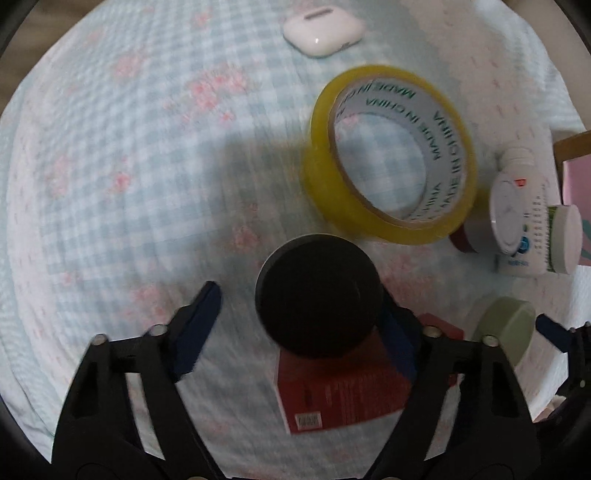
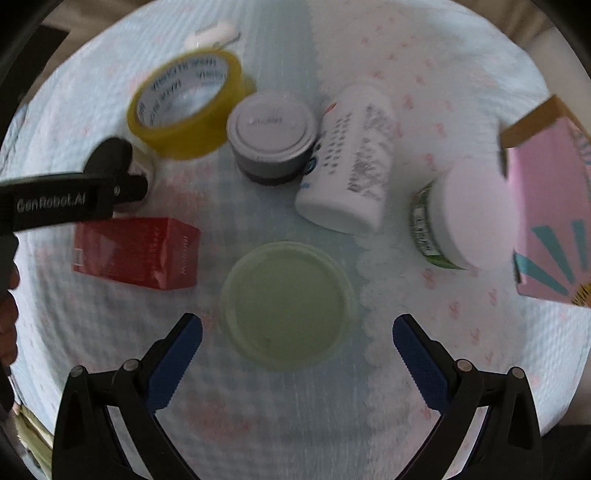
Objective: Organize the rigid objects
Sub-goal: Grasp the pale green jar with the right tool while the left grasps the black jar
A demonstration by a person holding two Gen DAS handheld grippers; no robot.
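Observation:
My left gripper [image 1: 299, 314] is open, with a black round jar [image 1: 318, 295] between its fingers, nearer the right one; no grip shows. The jar partly hides a red box [image 1: 343, 391]. A yellow tape roll [image 1: 391, 155] lies beyond. My right gripper [image 2: 297, 347] is open over a pale green round tin [image 2: 288, 302]. In the right wrist view the red box [image 2: 136, 253], the tape roll [image 2: 188, 107], a grey-lidded jar [image 2: 271, 136], a white bottle [image 2: 351, 162] on its side and a white-lidded jar [image 2: 469, 218] lie around. The left gripper's body [image 2: 74, 195] enters from the left.
All lies on a light blue checked cloth [image 1: 129, 184]. A white earbud case [image 1: 321, 27] sits at the far edge. A pink box [image 2: 550, 214] stands at the right. The white bottle [image 1: 513, 206] and the green tin [image 1: 506, 328] show right of my left gripper.

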